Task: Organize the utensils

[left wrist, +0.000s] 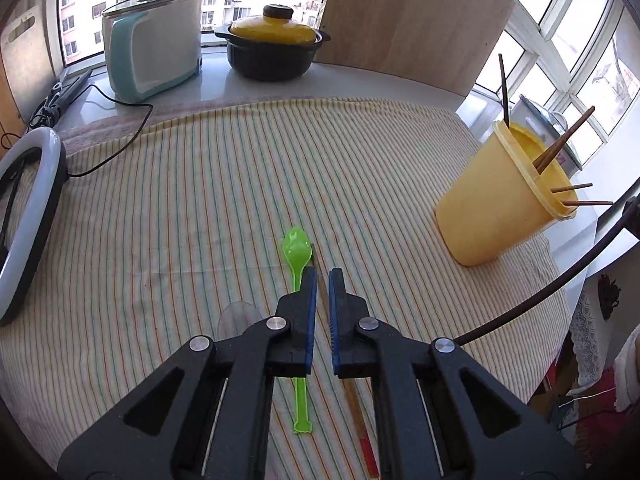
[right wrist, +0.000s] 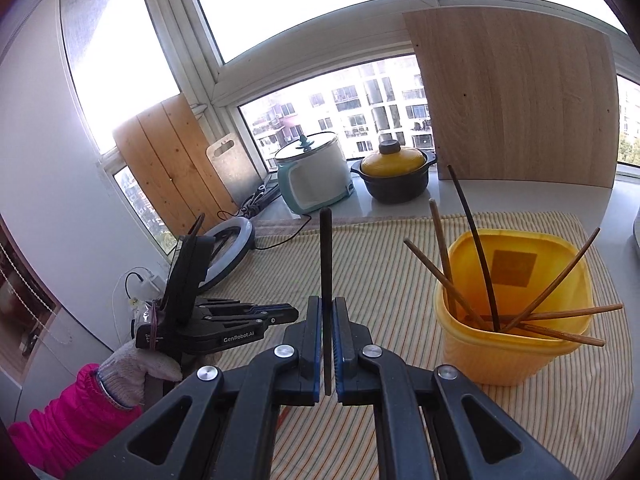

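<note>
A green plastic spoon [left wrist: 296, 251] lies on the striped cloth [left wrist: 200, 200], its handle passing under my left gripper [left wrist: 322, 276]. The left gripper hovers just above it, jaws nearly closed with a narrow gap and nothing between them. A brown chopstick [left wrist: 354, 400] lies on the cloth under its right finger. My right gripper [right wrist: 328, 304] is shut on a dark chopstick [right wrist: 326, 256] that stands upright, left of the yellow cup [right wrist: 512, 344]. The cup [left wrist: 500, 196] holds several brown chopsticks [right wrist: 476, 256]. The left gripper also shows in the right wrist view [right wrist: 280, 314].
A ring light [left wrist: 28, 216] with a cable lies at the cloth's left edge. A white-and-teal cooker [left wrist: 152, 44], a black pot with yellow lid [left wrist: 272, 46] and a wooden board [left wrist: 412, 20] stand at the back by the window. A black cable [left wrist: 560, 280] arcs at the right.
</note>
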{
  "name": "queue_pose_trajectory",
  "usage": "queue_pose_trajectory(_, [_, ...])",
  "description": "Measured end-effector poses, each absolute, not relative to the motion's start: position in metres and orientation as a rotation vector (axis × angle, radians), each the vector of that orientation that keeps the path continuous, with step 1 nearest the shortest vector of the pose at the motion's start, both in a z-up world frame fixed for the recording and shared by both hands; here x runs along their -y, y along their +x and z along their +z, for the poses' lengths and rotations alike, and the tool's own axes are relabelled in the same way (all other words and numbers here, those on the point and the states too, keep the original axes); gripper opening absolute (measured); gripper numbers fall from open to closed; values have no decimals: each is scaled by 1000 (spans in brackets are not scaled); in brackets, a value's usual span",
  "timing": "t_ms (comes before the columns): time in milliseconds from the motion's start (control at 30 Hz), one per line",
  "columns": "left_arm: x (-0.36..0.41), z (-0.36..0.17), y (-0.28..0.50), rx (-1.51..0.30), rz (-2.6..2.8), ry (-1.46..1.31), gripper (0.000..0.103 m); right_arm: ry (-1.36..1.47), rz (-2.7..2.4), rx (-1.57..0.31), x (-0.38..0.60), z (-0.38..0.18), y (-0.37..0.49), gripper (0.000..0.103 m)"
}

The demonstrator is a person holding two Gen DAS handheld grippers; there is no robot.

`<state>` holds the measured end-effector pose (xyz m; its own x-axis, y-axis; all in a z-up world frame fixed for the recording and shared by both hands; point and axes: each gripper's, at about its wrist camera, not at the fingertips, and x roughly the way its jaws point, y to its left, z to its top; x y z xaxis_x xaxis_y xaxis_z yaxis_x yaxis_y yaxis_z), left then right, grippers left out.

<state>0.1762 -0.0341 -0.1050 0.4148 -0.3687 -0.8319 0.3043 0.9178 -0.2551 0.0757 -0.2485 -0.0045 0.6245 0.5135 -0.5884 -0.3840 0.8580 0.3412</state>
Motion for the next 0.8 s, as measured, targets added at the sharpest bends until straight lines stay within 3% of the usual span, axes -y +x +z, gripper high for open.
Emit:
queue_pose_trajectory(233, [53,-160,193,-1191,-380,74,8,204,514,-746,252,-5,77,2])
queue_pose_trajectory(400, [57,-162,195,-1173,-398,124,7,206,510,-741,254,-3,76,2])
queue_pose_trajectory(800, [24,-129,181,-1062,-422,-129,4,216,500,-720,266,3,74,2])
